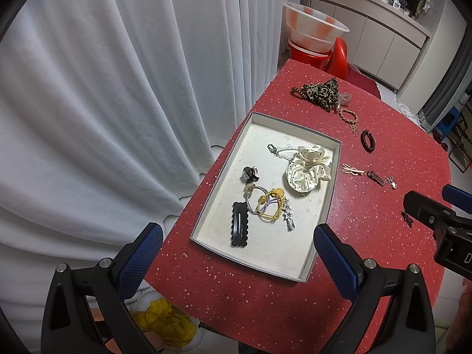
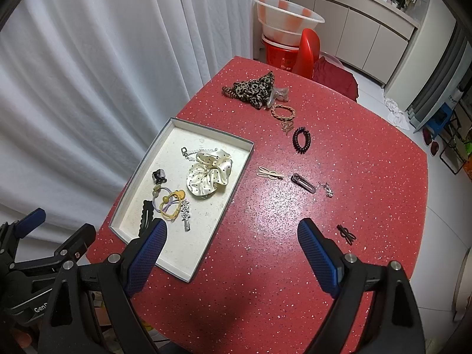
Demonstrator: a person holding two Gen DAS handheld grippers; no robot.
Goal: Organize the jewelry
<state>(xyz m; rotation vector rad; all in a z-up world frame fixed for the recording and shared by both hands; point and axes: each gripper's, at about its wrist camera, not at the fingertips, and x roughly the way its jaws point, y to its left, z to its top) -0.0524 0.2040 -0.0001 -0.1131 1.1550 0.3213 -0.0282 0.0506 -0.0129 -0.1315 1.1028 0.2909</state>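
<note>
A: Jaws first. The right hand-held gripper (image 2: 231,243) stands spread wide with nothing between its blue pads, hanging over bare red worktop (image 2: 265,265). The left hand-held gripper (image 1: 237,247) is spread too, empty, above the near end of the white tray (image 1: 206,203).

B: Which loose piece lies closest?

A: The small dark hair clip (image 2: 346,234), just beside the right finger. Further out lie a beige clip (image 2: 270,173), a dark oval snap clip (image 2: 303,183) and a little silver charm (image 2: 327,190), then the dark spiral hair tie (image 2: 301,139), a braided bracelet (image 2: 283,111) and the leopard scrunchie (image 2: 252,88) at the far edge.

B: How would they handle?

A: All light, I'd judge. The clips are thin, stiff and lie flat, so the pads may skate over them; pinch across the narrow width, pressing down onto the worktop. The spiral tie is springy; take it across one side of the ring. The scrunchie is soft; grab a fold anywhere.

B: And the tray?

A: It already holds a cream dotted scrunchie (image 1: 308,171), a black snap clip (image 1: 239,227) and yellow hair ties (image 1: 270,205).
</note>
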